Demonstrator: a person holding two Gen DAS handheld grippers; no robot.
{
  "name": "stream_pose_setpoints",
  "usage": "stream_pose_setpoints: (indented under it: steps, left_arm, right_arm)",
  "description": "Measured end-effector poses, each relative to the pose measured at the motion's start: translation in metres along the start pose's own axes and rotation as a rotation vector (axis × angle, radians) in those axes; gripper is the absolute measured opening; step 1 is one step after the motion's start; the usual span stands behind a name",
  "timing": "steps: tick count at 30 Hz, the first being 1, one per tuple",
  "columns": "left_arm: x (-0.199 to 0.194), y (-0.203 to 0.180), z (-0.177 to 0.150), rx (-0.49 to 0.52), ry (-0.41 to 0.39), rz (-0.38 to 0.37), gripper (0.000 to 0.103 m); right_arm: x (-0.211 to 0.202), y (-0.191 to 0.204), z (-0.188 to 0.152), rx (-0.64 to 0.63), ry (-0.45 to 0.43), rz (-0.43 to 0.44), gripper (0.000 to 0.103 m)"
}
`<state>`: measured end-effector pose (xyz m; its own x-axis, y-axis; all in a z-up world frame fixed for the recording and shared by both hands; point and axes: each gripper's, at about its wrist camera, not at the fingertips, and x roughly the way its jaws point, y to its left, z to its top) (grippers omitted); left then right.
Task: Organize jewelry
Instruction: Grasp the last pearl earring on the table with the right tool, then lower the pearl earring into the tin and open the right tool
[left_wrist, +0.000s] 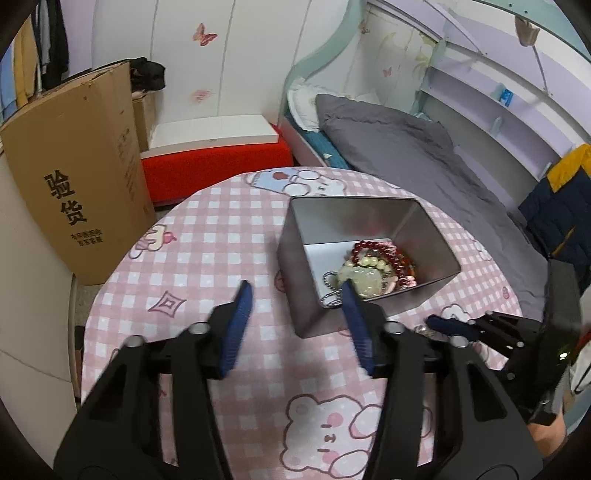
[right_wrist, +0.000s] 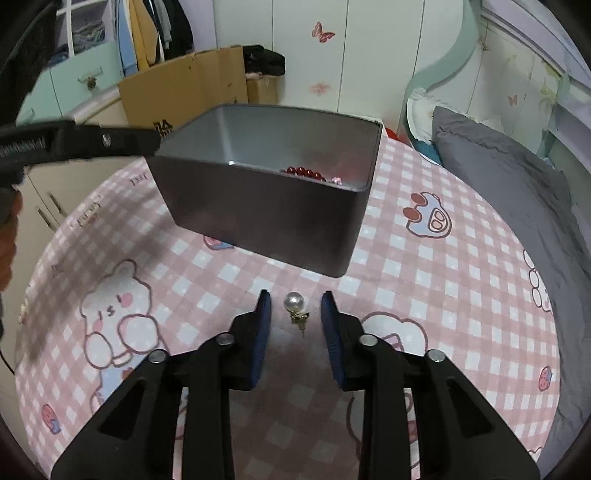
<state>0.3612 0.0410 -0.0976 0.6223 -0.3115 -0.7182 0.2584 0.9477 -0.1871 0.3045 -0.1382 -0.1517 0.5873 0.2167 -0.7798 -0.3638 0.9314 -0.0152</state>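
Observation:
A grey metal box stands on the pink checked tablecloth. It holds red bead strings, a pale jade pendant and a silver chain. My left gripper is open and empty, above the box's near left corner. A pearl earring with a gold clasp lies on the cloth in front of the box. My right gripper is open, its fingers either side of the earring, not touching it. The right gripper also shows in the left wrist view.
A cardboard box stands left of the table. A red stool with a white top is behind it. A bed with grey bedding runs along the right. The table edge curves close behind the metal box.

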Motion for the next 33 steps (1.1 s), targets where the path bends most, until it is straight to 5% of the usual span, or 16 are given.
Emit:
stream_pose_setpoints:
  steps: [2,7,22,33]
  left_arm:
    - [0.001,-0.003,0.001,0.016,0.008,0.008,0.029]
    - [0.003,-0.009,0.003,0.021,0.02,-0.026,0.012]
    - [0.005,-0.009,0.005,0.004,0.041,-0.046,0.01]
    - [0.005,-0.009,0.005,0.009,0.04,-0.047,0.01]
  right_arm:
    - [-0.001,0.0,0.0,-0.012,0.003,-0.006,0.01]
    - [-0.001,-0.002,0.001,-0.014,0.01,0.004,0.009]
    - [-0.074,-0.019,0.042,0.087,-0.165,0.133,0.009]
    - [-0.044,-0.027,0.075,0.138,-0.145,0.124,0.009]
